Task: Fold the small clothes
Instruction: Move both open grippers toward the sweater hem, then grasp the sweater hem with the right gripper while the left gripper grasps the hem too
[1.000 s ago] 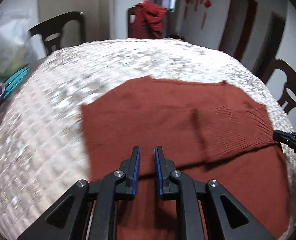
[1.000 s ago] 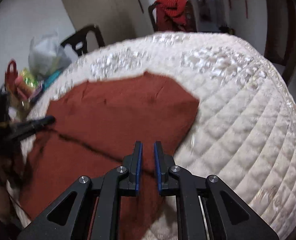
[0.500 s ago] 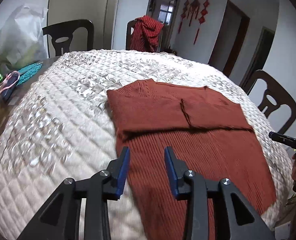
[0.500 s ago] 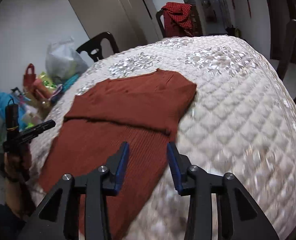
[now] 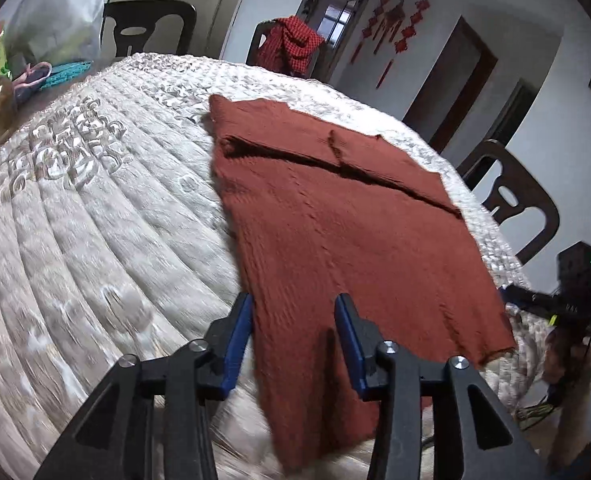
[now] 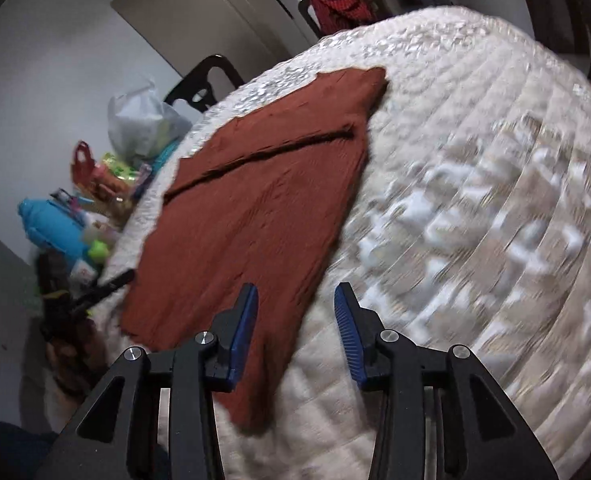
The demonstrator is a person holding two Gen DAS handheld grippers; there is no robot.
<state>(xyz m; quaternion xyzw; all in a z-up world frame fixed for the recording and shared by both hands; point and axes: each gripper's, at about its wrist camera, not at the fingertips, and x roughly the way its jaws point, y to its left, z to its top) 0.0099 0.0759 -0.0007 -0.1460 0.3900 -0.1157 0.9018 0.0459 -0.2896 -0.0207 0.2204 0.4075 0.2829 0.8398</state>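
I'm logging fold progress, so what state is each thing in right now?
Rust sweater: flat on the quilted cover, far end folded over, near hem at the table edge.
Left gripper: jaws opening, nothing gripped, sweater's near left edge beneath it.
Right gripper: open, nothing gripped, sweater's near right edge beneath it.
Red garment: draped over a chair back.

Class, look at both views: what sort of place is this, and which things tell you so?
Most likely a home dining room: dark wooden dining chairs ring a table under a quilted cloth, red hanging ornaments decorate the wall, and shopping bags sit alongside.
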